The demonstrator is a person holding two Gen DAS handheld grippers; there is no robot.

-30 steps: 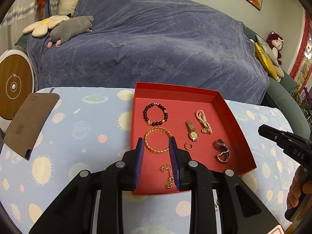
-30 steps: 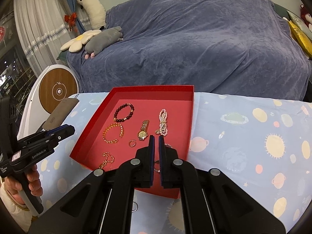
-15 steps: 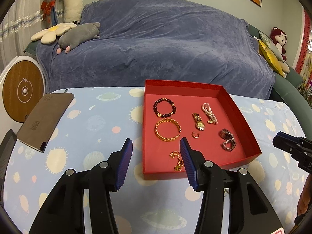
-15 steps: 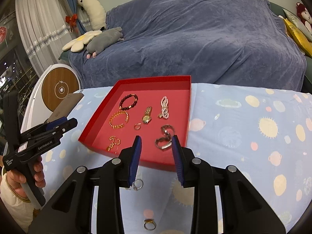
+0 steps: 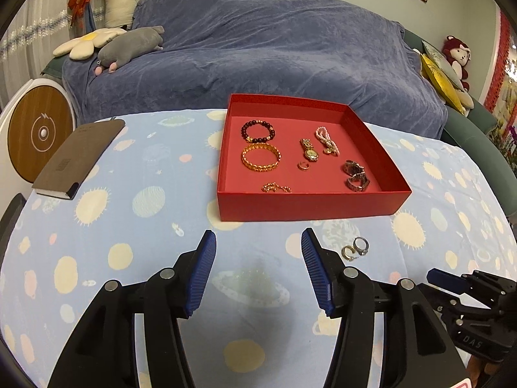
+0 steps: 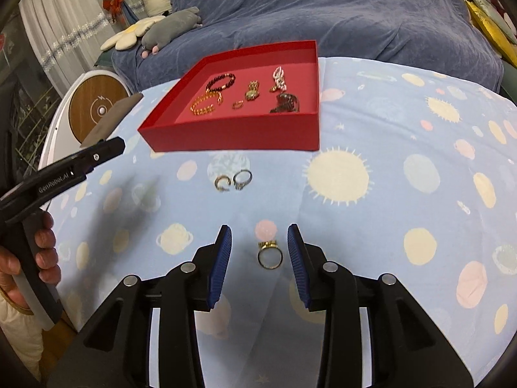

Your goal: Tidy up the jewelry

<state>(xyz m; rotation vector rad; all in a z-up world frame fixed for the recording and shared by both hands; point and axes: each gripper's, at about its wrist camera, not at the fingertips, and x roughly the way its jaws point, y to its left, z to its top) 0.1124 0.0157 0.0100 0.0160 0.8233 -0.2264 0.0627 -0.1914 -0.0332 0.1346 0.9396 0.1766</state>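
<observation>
A red tray [image 5: 310,205] on the planet-print cloth holds a dark bead bracelet [image 5: 258,132], a gold bangle [image 5: 261,160], a small watch [image 5: 309,150], a pearl strand [image 5: 327,139], a gold chain [image 5: 276,188] and a silver piece [image 5: 355,174]. Two rings [image 6: 222,183] [image 6: 243,178] lie on the cloth in front of the tray. A gold ring [image 6: 270,255] lies flat between the pads of my right gripper [image 6: 259,228], which is open and not touching it. My left gripper [image 5: 258,236] hovers over bare cloth, its jaws opening, nothing between them.
A brown notebook [image 5: 77,158] lies at the table's left. Beyond it stands a round wooden-faced device [image 5: 40,132]. A sofa under a blue cover [image 5: 274,48] with plush toys runs behind the table. A hand [image 6: 19,265] holds the left gripper's handle.
Both grippers have drawn back from over the tray toward the near side and opened their jaws. The loose rings on the cloth have come into view.
</observation>
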